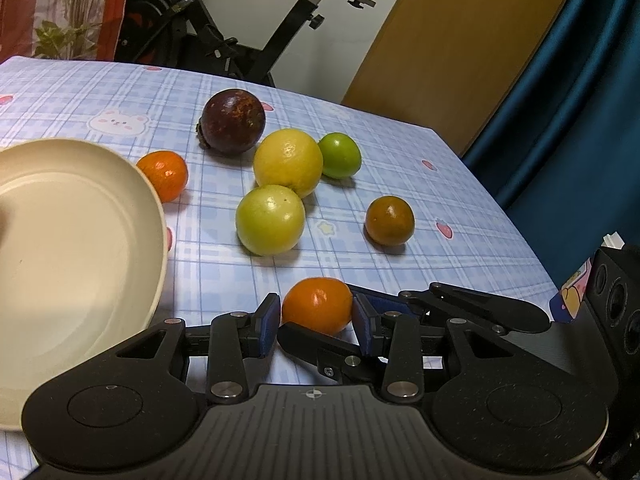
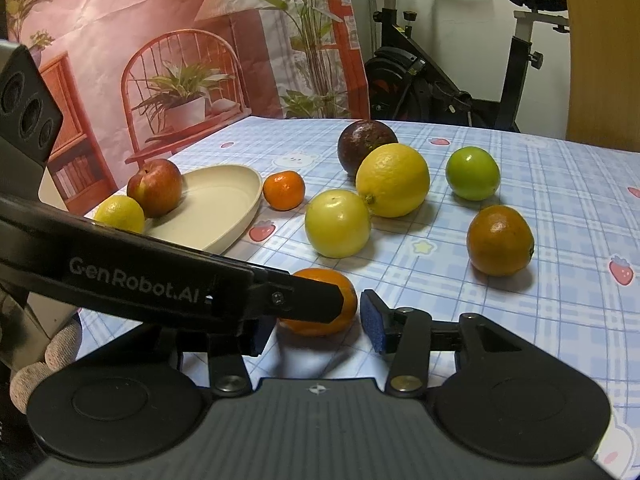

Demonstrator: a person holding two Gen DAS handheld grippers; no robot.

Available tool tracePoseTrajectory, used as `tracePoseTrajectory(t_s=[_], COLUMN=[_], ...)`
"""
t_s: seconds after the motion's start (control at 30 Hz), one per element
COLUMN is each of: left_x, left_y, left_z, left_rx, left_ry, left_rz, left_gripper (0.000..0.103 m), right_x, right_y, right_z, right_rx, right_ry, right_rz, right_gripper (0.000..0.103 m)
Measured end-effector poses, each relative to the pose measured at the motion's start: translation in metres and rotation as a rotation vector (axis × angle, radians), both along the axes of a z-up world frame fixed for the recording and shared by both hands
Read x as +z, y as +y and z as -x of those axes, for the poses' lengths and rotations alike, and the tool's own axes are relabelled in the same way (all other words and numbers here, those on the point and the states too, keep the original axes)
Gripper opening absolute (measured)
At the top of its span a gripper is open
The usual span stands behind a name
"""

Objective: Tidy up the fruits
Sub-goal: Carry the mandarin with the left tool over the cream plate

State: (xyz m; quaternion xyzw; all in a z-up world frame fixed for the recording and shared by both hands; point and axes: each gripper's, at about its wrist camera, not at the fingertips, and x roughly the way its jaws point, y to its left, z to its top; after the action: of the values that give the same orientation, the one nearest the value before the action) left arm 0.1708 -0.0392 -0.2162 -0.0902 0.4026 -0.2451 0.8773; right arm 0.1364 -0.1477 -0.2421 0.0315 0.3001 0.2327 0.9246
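I count two fruits done: a red apple and a small lemon sit in the cream plate by the tablecloth's left edge. Seven wait loose mid-cloth. My left gripper has its pads closed against the near orange; the right gripper brackets the same fruit, jaws slightly apart (its left pad is hidden, so contact is unclear). The nearest mandarin crowds the plate's rim; the cloth's right edge lies open.
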Motion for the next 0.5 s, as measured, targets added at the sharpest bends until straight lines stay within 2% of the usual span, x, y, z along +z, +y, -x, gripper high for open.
tracePoseTrajectory(t_s=[0.17, 0.3, 0.5], left_x=[0.002, 0.015, 0.028], left_y=[0.009, 0.015, 0.041], left_z=[0.005, 0.01, 0.01], left_rx=[0.022, 0.029, 0.108], left_ry=[-0.003, -0.06, -0.101], left_rz=[0.031, 0.034, 0.055], left_gripper=[0.041, 0.041, 0.04], right_x=[0.001, 0.01, 0.029], right_y=[0.005, 0.008, 0.027], right_z=[0.004, 0.005, -0.008], right_rx=[0.019, 0.025, 0.083], right_ry=[-0.018, -0.043, -0.078], right_rz=[0.018, 0.004, 0.012], right_gripper=[0.046, 0.045, 0.045])
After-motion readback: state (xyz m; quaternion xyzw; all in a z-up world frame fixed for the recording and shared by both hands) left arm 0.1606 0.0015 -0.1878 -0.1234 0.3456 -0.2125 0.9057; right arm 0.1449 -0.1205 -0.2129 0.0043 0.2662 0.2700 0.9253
